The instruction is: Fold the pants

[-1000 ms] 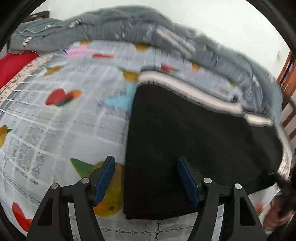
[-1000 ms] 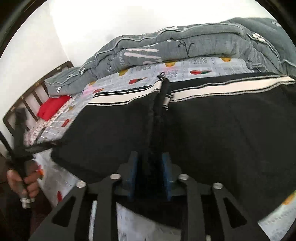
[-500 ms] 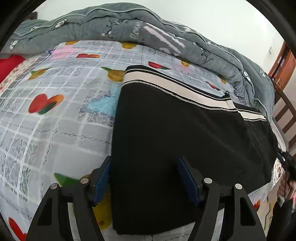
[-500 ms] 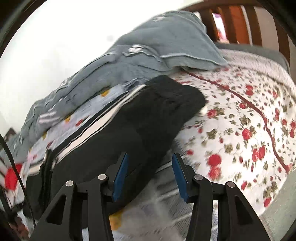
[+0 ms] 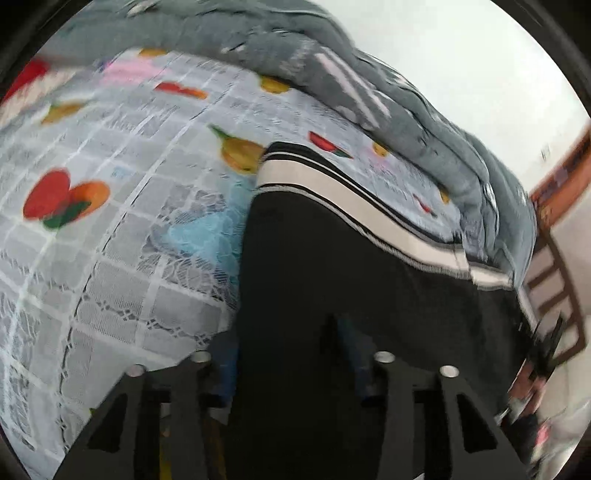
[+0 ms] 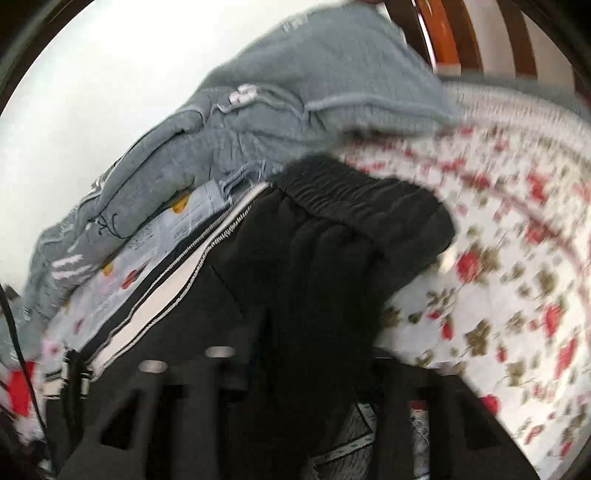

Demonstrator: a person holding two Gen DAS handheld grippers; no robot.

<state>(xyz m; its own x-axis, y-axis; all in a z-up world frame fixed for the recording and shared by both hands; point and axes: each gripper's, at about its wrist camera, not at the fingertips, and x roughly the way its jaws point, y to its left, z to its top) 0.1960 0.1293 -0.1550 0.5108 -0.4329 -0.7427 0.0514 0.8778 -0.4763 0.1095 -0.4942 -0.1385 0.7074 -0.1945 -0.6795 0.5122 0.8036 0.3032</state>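
Observation:
Black pants (image 5: pixel 332 266) with a white side stripe (image 5: pixel 354 199) lie folded lengthwise on the bed. In the left wrist view my left gripper (image 5: pixel 288 354) straddles the near leg end, jaws still apart with black cloth between the blue pads (image 5: pixel 227 365). In the right wrist view the pants (image 6: pixel 317 266) show their elastic waistband (image 6: pixel 354 199). My right gripper (image 6: pixel 306 369) is over the waist end, its fingers dark and blurred against the cloth, so I cannot tell its state.
A grey quilt (image 5: pixel 332 74) is piled along the wall side of the bed. A fruit-print lace cover (image 5: pixel 110 221) lies under the legs, a rose-print sheet (image 6: pixel 517 277) beside the waist. A wooden headboard (image 6: pixel 461 33) stands behind.
My left gripper has dropped onto the leg end, cloth now between its pads. My right gripper, open half a second ago after releasing its fold, has moved in over the waist end.

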